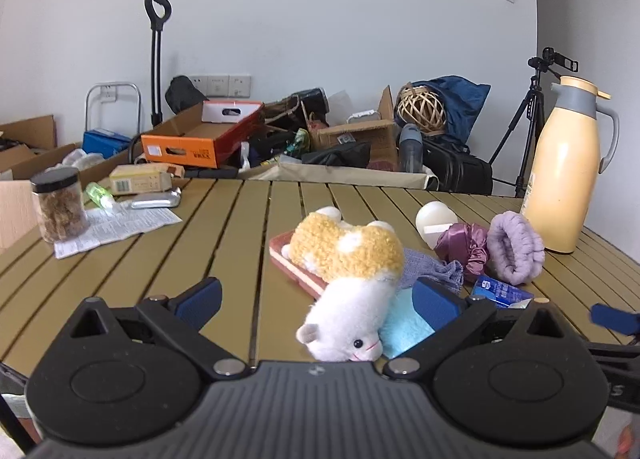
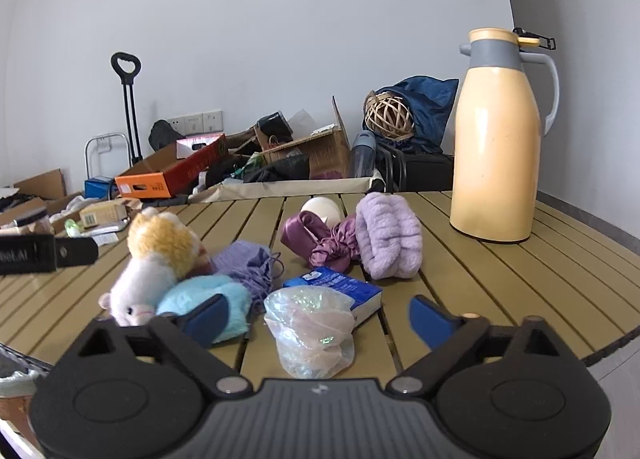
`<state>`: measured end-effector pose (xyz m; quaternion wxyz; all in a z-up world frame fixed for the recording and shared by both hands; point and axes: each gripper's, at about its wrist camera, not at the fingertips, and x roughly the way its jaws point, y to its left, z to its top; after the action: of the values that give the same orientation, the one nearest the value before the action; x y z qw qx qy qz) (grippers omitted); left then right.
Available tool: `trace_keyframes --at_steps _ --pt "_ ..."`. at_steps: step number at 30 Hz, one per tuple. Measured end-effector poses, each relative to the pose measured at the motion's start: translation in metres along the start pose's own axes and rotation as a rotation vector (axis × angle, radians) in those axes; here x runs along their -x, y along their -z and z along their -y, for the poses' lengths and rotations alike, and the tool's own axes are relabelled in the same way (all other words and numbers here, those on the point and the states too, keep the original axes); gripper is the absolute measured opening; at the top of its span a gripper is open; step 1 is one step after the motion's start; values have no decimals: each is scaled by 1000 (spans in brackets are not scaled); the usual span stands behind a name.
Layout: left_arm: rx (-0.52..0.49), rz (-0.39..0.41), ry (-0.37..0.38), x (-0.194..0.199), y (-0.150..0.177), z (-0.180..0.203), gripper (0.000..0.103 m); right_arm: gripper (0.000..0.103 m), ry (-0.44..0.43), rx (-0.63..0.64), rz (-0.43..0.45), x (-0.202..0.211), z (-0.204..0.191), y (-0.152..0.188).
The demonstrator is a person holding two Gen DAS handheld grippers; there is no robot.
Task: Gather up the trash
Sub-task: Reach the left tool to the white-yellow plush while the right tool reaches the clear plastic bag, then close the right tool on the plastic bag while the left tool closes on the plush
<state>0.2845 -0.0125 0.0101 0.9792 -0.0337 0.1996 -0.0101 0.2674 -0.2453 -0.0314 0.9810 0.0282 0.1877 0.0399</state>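
Observation:
A crumpled clear plastic bag (image 2: 310, 329) lies on the slatted table near its front edge, between the open fingers of my right gripper (image 2: 320, 315). A blue tissue packet (image 2: 340, 287) lies just behind it; it also shows in the left wrist view (image 1: 500, 293). My left gripper (image 1: 320, 301) is open, with the white head of a plush cat (image 1: 348, 271) between its fingers. A printed paper sheet (image 1: 116, 227), a silver foil packet (image 1: 156, 201) and a green bottle (image 1: 98, 195) lie at the far left.
A yellow thermos jug (image 2: 500, 139) stands at the right. A purple scrunchie (image 2: 320, 239), lilac headband (image 2: 390, 237), knitted cloth (image 2: 248, 263), light blue cloth (image 2: 208, 295) and pink tray (image 1: 294, 263) crowd the middle. A jar (image 1: 60, 207) stands far left. Boxes lie beyond.

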Motion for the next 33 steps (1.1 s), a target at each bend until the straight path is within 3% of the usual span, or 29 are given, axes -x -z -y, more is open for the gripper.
trace_keyframes --at_steps 2,6,15,22,29,33 --pt "-6 -4 -13 -7 2 2 103 84 -11 -9 -17 -11 -2 2" --pt "-38 -1 -23 -17 6 6 103 60 -14 -12 -56 -28 -10 5" --pt "-19 -25 7 -39 10 8 103 35 7 -6 -83 -36 -14 8" --pt "10 -20 40 -55 5 13 103 33 31 -106 -23 -20 18 4" --pt "11 -19 15 -73 5 23 103 33 24 -168 43 -5 40 2" --pt "-2 -22 13 -80 7 29 96 33 47 -174 51 -3 47 2"
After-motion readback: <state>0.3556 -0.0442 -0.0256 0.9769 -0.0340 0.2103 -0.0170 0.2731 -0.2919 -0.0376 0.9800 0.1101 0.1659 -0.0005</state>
